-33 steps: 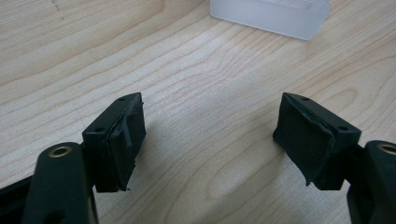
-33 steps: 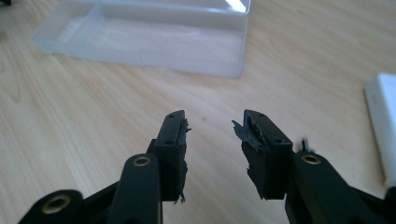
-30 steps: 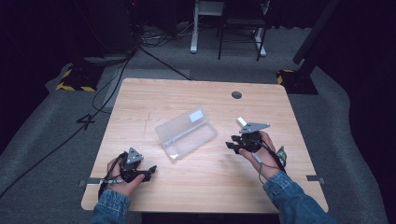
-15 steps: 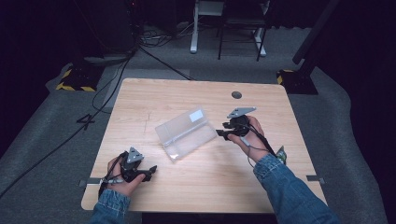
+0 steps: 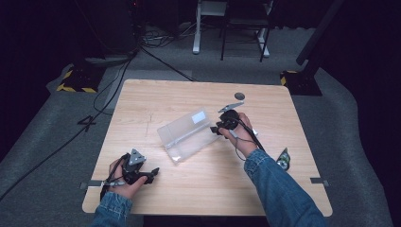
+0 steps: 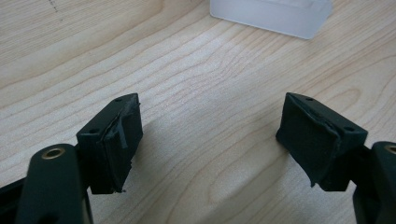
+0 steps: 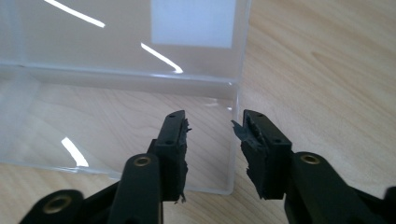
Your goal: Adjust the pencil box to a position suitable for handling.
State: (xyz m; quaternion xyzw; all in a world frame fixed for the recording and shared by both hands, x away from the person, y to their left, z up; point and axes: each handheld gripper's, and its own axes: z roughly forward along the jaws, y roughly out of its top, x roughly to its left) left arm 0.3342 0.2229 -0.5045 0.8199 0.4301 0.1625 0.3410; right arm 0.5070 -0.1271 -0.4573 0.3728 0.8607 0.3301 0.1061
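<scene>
A clear plastic box (image 5: 187, 135) was seen lying open near the middle of the wooden tabletop (image 5: 142, 101), its lid bearing a white label (image 5: 199, 117) and tilted back toward eleven o'clock. In the high view the right gripper (image 5: 215, 129) was held at the box's three o'clock end, just beside the hinge line. In the right gripper view (image 7: 212, 140) the jaws were found parted, with the thin end wall of the box (image 7: 232, 140) standing in the gap between them; the pads were not pressed against it, so nothing was gripped. These jaws had just been closing, with that wall between them. The upright lid and its label (image 7: 192, 22) were seen at twelve o'clock beyond the jaw tips.

The left gripper (image 5: 152, 173) was held low at about seven o'clock on the tabletop, well apart from the box, with the jaws pointed toward three o'clock. In the left gripper view (image 6: 210, 140) its jaws were seen released and spread, with only bare wood (image 6: 201, 79) between them and nothing held; they had just been opening. A frosted corner of the box (image 6: 280, 16) was visible at twelve o'clock, far ahead.

A small green-and-white item (image 5: 283, 159) was lying at about four o'clock beside the right sleeve (image 5: 279, 189); what it was could not be told.
</scene>
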